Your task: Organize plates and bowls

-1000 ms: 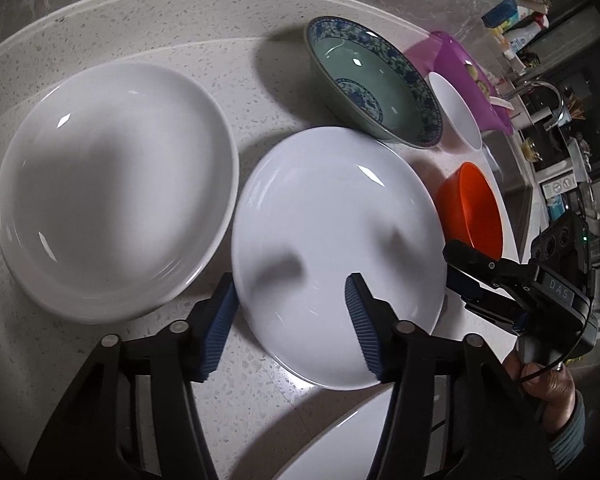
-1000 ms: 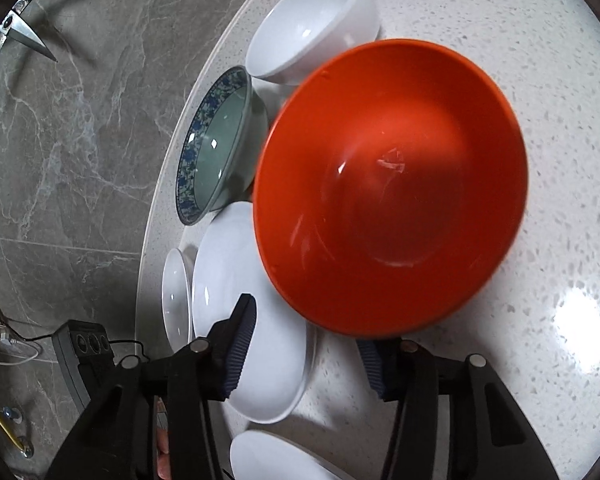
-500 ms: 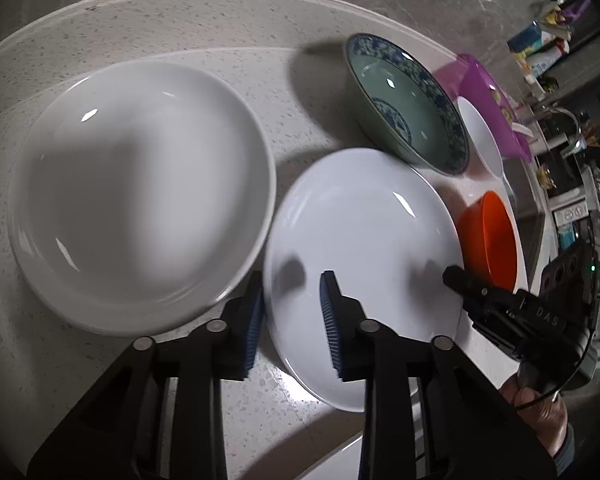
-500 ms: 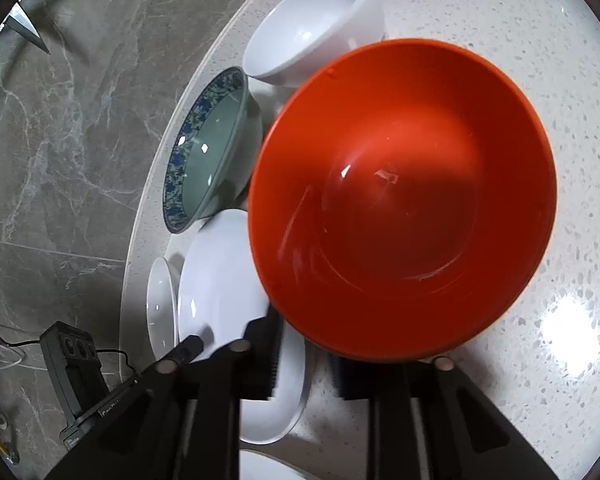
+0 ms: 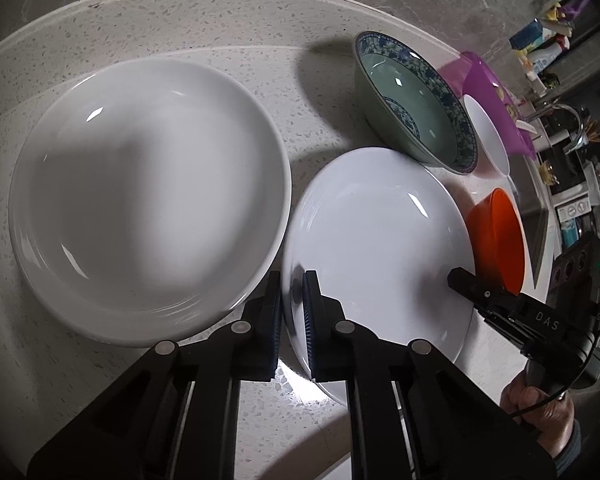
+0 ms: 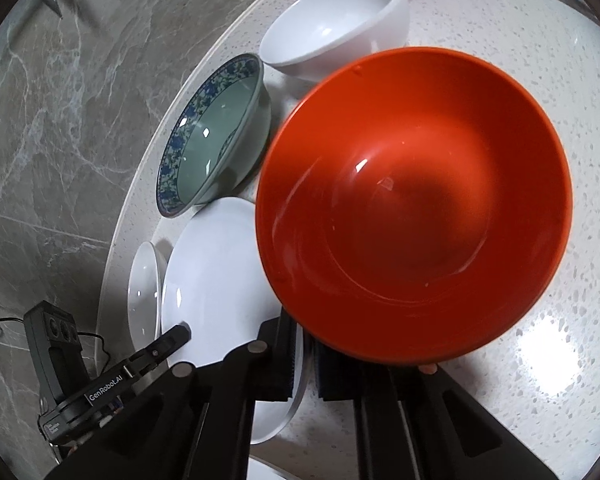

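Big plate (image 5: 148, 200) sits left of the smaller plate (image 5: 380, 248), rims nearly touching. Left gripper (image 5: 292, 320) is pinching that smaller plate's near-left rim, so it's the closer hand. Right gripper (image 6: 304, 364) is clamped on the orange bowl (image 6: 416, 208), right of the plate. A second ago both were spread.

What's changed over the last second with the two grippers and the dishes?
Both grippers closed from open. The left gripper now pinches the near rim of the smaller white plate; the right gripper clamps the orange bowl at its near rim. The large white plate, patterned bowl and white bowl stayed put.
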A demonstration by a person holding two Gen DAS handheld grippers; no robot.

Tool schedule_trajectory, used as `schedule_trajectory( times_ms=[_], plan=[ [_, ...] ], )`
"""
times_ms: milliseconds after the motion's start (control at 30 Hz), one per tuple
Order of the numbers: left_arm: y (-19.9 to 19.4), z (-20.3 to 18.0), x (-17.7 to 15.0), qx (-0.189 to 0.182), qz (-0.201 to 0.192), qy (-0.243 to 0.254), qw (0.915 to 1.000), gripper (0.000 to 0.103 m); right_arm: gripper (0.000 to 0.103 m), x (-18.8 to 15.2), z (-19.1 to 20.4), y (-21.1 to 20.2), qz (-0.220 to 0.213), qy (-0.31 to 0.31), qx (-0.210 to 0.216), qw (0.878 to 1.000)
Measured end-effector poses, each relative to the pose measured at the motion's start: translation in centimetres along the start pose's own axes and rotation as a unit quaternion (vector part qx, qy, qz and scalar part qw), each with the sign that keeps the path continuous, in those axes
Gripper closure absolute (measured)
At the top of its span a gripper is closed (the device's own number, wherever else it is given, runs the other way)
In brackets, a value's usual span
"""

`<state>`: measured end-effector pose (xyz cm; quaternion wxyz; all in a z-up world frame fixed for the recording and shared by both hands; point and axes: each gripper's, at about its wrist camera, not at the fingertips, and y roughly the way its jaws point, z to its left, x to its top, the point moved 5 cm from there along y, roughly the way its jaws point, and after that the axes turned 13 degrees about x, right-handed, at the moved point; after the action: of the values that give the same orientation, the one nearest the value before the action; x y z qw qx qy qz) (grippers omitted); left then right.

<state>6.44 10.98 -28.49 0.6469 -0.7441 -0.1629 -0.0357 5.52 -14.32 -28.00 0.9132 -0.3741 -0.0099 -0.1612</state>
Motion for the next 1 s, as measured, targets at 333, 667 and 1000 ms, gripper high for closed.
schedule_trajectory(
  times_ms=[333,667,1000],
  plan=[
    [-0.3,-0.1,0.0,0.008,-0.008,0.009,0.9999,0.094,0.096,-0.1,1.2,0.0,-0.001,-0.036,-0.017,0.999],
    [-0.5,0.0,-0.3,0.006,-0.012,0.013,0.9998,0.094,0.096,-0.4,1.4,-0.3,-0.002,-0.041,-0.02,0.999],
    [-1.4,0.2,-1.0,0.003,-0.016,0.013,0.9998,0.094,0.096,-1.1,2.1,-0.9,-0.004,-0.043,-0.021,0.999]
  ],
)
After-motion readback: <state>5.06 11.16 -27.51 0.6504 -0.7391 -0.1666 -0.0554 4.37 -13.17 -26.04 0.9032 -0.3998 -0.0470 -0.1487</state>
